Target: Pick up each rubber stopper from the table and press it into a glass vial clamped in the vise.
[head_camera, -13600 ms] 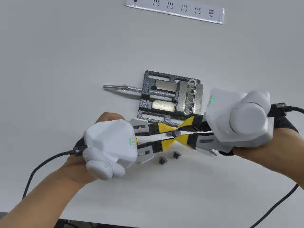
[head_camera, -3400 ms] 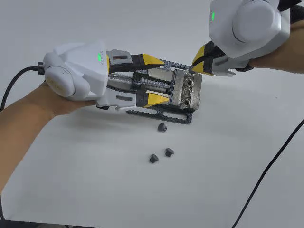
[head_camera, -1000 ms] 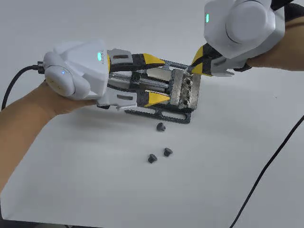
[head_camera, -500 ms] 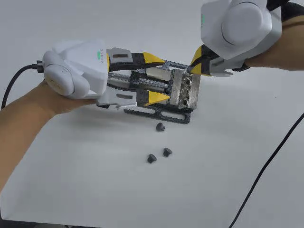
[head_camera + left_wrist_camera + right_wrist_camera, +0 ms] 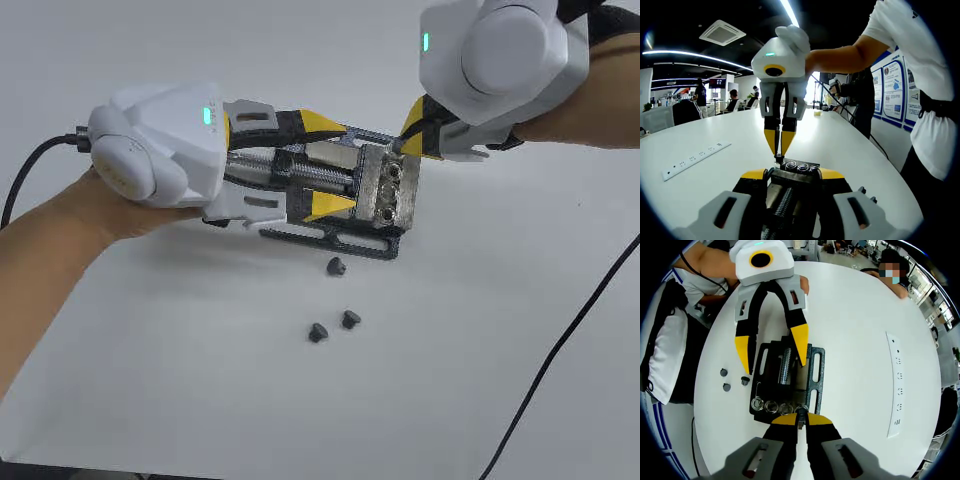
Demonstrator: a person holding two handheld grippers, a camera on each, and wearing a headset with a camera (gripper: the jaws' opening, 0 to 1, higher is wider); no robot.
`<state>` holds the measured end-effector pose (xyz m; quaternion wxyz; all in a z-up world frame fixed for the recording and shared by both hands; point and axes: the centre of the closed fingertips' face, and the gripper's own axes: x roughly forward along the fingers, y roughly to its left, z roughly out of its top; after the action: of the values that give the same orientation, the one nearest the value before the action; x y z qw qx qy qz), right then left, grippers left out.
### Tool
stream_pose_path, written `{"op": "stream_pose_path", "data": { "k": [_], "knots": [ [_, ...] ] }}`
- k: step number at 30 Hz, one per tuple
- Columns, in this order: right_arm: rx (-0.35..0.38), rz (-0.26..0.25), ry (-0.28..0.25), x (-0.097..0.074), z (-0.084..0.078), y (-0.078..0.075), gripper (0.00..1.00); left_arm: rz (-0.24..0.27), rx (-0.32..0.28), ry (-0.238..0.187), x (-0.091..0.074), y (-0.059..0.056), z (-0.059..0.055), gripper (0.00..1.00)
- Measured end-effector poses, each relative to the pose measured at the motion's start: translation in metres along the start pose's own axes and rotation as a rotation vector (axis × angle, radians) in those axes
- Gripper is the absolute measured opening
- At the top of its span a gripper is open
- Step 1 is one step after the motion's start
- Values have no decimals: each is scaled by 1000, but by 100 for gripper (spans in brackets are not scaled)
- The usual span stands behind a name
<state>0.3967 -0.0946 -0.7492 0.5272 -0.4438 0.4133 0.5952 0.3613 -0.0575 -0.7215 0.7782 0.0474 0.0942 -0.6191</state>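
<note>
Little has shifted over the last few seconds. The right claw, at the upper right of the head view, has kept its tip on the top end of the row of vials, while its body crept a touch leftward in the frame. Its jaws are pinched together on a small dark stopper that sits at the mouth of the end vial; how deep it has gone I cannot tell. The left claw has stayed at centre left, jaws wide apart, straddling the vise and seemingly steadying it. Three loose stoppers lie where they were at lower centre, well apart from both claws. This looks like the pressing stage of the first stopper, with three pickups left.

The table is plain white, round and matte, with a power strip at the right of the right gripper view. Beyond is an office with strip lights, a ceiling vent, posters at the right, and people seated far off
</note>
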Motion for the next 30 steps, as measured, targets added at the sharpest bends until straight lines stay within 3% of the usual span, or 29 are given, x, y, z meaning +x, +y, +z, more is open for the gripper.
{"op": "stream_pose_path", "data": {
  "k": [17, 30],
  "knots": [
    [9, 8, 7, 1, 2, 0, 5, -5, 0, -2, 1, 1, 0, 36],
    [-14, 23, 45, 2, 1, 0, 5, -5, 1, -2, 1, 3, 1, 36]
  ]
}}
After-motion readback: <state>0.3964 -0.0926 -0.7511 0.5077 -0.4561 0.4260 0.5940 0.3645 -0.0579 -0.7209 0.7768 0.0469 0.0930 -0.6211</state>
